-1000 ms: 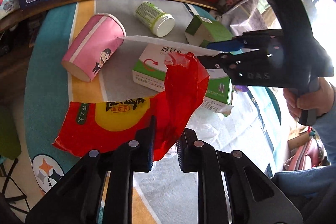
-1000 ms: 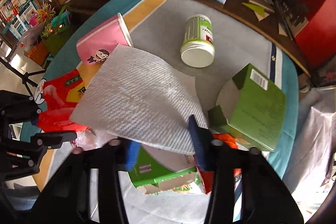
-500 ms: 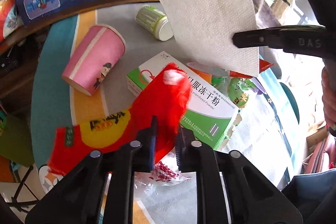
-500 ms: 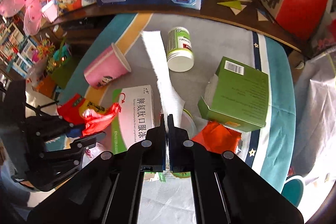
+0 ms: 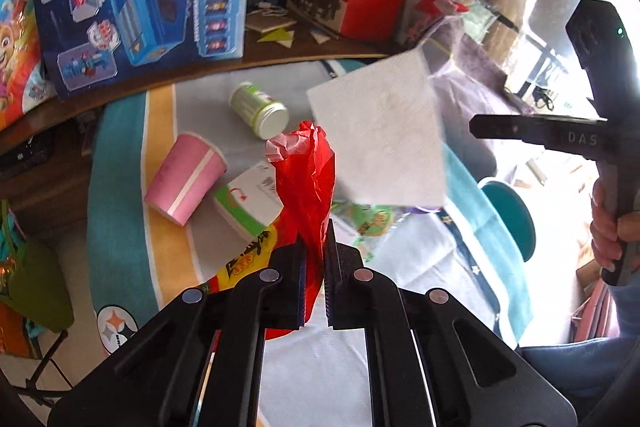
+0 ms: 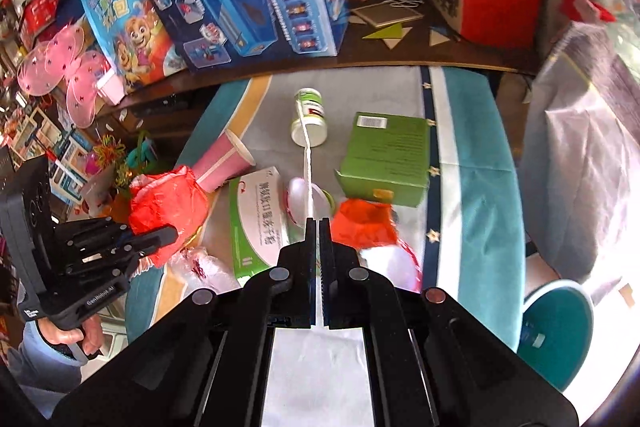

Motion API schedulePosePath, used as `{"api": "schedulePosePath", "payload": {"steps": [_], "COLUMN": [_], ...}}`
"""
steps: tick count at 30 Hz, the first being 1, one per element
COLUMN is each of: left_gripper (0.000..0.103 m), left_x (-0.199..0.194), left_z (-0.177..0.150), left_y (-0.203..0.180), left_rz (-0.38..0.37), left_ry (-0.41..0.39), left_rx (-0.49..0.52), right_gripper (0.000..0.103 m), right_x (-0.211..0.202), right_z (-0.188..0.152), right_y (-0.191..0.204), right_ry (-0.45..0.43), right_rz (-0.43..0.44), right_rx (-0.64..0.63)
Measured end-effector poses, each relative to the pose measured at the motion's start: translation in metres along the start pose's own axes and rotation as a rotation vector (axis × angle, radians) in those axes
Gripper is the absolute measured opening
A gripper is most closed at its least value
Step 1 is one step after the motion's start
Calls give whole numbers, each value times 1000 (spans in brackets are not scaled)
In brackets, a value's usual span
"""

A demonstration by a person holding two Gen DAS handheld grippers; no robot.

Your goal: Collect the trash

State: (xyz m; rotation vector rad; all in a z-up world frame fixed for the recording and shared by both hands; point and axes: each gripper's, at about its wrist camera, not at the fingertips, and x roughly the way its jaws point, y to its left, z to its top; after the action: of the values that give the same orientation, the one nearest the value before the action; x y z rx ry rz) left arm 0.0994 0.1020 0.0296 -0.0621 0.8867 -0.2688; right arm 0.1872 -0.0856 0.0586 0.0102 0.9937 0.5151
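— Now, what is held by the left gripper (image 5: 315, 247)?

— A crinkled red plastic snack wrapper (image 5: 310, 179) is clamped between its jaws, which have just been closing on it. The wrapper is lifted clear of the round table (image 5: 120, 195) with its teal, orange and grey cloth, and its yellow printed end hangs below the fingers.

— And the right gripper (image 6: 314, 227)?

— Its jaws are pressed together on a white embossed paper napkin (image 5: 380, 143). From its own camera the napkin is seen edge-on as a thin white line; from the left wrist it is seen flat, held up in the air above the table.

— What is left lying on the table?

— A pink paper cup (image 5: 186, 179) is tipped on its side, near a white-capped green plastic bottle (image 5: 260, 109), also on its side. A white and green medicine carton (image 6: 258, 223) lies flat between them and an opened green cardboard box (image 6: 386, 155). An orange-red foil packet (image 6: 366, 223) is seen just beside the green box.
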Motion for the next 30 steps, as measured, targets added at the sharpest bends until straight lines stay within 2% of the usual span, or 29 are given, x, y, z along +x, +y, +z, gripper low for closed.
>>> {"api": "schedulePosePath", "payload": {"steps": [7,12,13,14,16,18,23,25,30], "left_gripper": [7,7,7,7,7,7,7,7,7], "left_x": [-11,0,2,4,9,16,37,46,64], "left_z": [5,2,2,1,3,7,15,16,11], "left_y": [-47,-46,-42,-36,-22,-6,15,19,27], "left_rz": [-14,-8,-8,-7,-9,-32,-84,-109,-153], "left_ry": [-15,7,12,14,21,36,65,75,101], "left_rx": [78,57,46,34,4,-31,-58,-62,-78], "right_gripper": [2,9,14,26,40,44,71,75,76], "right_x": [-31,-6,3,12,28,45,84,99,139], "right_z": [-38,-40,-38,-36,-31,-23,4,15,30], "right_y": [-39,-52,-52,-52,-47,-41,-33,-30,-34], "right_ry": [-10,50,68,83,99,113,139,142,182], "right_rz": [-5,36,42,44,43,41,-7,-51,-125], "right_rx": [94,154,157,161,158,145,143,128,160]}}
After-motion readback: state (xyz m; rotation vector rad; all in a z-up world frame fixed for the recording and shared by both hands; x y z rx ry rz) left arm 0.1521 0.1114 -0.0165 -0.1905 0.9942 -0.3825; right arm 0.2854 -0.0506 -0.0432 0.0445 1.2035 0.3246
